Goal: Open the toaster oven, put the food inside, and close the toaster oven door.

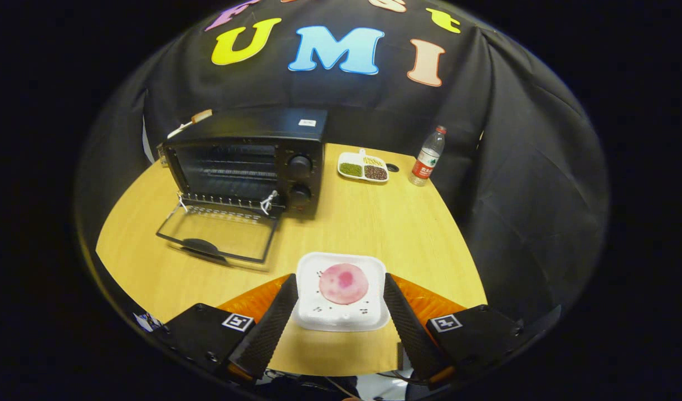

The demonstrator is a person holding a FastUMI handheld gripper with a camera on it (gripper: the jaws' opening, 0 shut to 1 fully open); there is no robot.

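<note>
Black toaster oven [246,167] open; pink food [344,283] on white tray [341,317].

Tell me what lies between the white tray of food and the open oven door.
Bare wooden table, per the gripper view. White tray sits between the open hand-held gripper fingers; oven door lies flat.

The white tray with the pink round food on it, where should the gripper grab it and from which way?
Probably by its two side rims. The white tray lies flat on the table between the open gripper fingers, one finger beside each edge, neither clearly pressing yet. Closing inward should pinch the raised rim and spare the pink food in the middle. Keep it level for the open toaster oven.
</note>
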